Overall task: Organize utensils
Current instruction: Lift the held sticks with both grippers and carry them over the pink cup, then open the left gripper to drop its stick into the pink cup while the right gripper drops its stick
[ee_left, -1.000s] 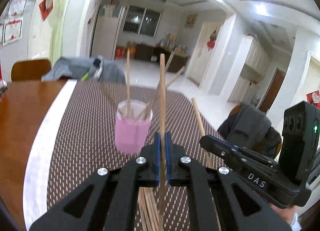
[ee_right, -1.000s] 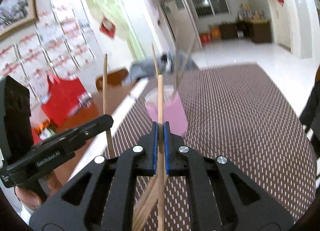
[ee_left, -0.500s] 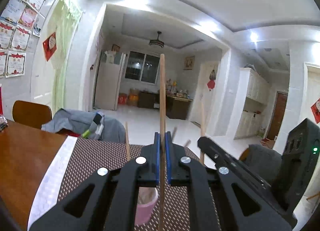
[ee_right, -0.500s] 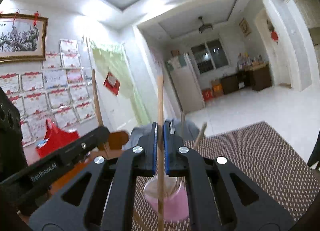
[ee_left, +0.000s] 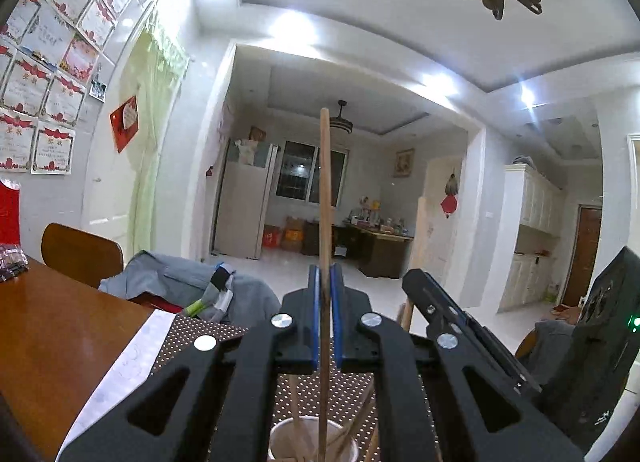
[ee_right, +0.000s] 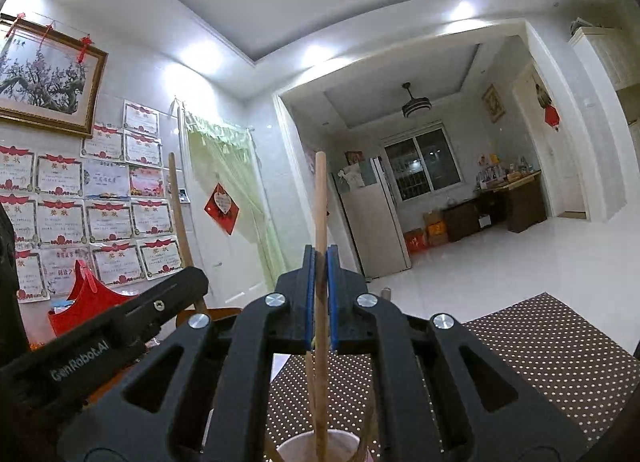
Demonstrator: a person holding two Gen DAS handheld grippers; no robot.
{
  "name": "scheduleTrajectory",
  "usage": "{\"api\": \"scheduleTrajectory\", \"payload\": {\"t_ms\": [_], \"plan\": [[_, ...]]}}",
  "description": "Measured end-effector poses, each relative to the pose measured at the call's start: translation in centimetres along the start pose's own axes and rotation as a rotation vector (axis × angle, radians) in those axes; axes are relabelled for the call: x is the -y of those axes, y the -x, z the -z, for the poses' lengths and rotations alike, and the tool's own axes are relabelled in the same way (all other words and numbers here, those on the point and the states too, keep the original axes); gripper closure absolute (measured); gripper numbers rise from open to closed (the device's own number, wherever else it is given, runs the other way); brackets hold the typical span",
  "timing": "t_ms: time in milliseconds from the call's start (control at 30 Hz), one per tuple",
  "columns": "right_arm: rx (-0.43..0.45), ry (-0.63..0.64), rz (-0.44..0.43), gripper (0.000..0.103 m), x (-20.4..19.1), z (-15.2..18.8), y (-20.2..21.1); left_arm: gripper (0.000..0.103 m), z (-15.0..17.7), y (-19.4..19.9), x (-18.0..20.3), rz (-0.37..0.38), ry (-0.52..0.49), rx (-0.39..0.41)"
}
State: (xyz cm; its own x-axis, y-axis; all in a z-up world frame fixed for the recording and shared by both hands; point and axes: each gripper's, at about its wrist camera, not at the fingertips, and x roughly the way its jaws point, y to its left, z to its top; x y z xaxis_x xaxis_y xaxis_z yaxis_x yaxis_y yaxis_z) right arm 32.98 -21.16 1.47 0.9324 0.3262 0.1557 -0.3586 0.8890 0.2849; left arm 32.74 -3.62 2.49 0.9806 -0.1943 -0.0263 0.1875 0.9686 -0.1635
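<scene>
Your left gripper (ee_left: pixel 325 318) and right gripper (ee_right: pixel 319 302) each pinch an upright chopstick (ee_left: pixel 325 190) (tips aimed into the cup (ee_left: pixel 312 440)) for dropping in.

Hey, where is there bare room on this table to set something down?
Free: the dotted mat right of the pink cup, and the bare wooden tabletop left of the mat's white border. Crowded: the cup, full of chopsticks, with both grippers above it.

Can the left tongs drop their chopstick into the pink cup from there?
Probably yes. The left tongs hold the chopstick upright, its lower end already at the cup mouth, with nothing blocking.
</scene>
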Motion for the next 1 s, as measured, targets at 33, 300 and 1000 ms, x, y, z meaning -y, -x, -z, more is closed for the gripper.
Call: {"api": "scheduleTrajectory", "payload": {"t_ms": [33, 300, 1000], "plan": [[0.001, -0.003, -0.001, 0.097, 0.1, 0.2, -0.3, 0.097, 0.2, -0.3, -0.2, -0.002, 0.006, 0.000], [0.017, -0.022, 0.005, 0.097, 1.0, 0.6, -1.1, 0.097, 1.8, -2.2, -0.9, -0.011, 0.019, -0.070], [-0.072, 0.034, -0.011, 0.096, 0.3, 2.2, 0.2, 0.081, 1.7, -1.5, -0.9, -0.047, 0.014, -0.141]]}}
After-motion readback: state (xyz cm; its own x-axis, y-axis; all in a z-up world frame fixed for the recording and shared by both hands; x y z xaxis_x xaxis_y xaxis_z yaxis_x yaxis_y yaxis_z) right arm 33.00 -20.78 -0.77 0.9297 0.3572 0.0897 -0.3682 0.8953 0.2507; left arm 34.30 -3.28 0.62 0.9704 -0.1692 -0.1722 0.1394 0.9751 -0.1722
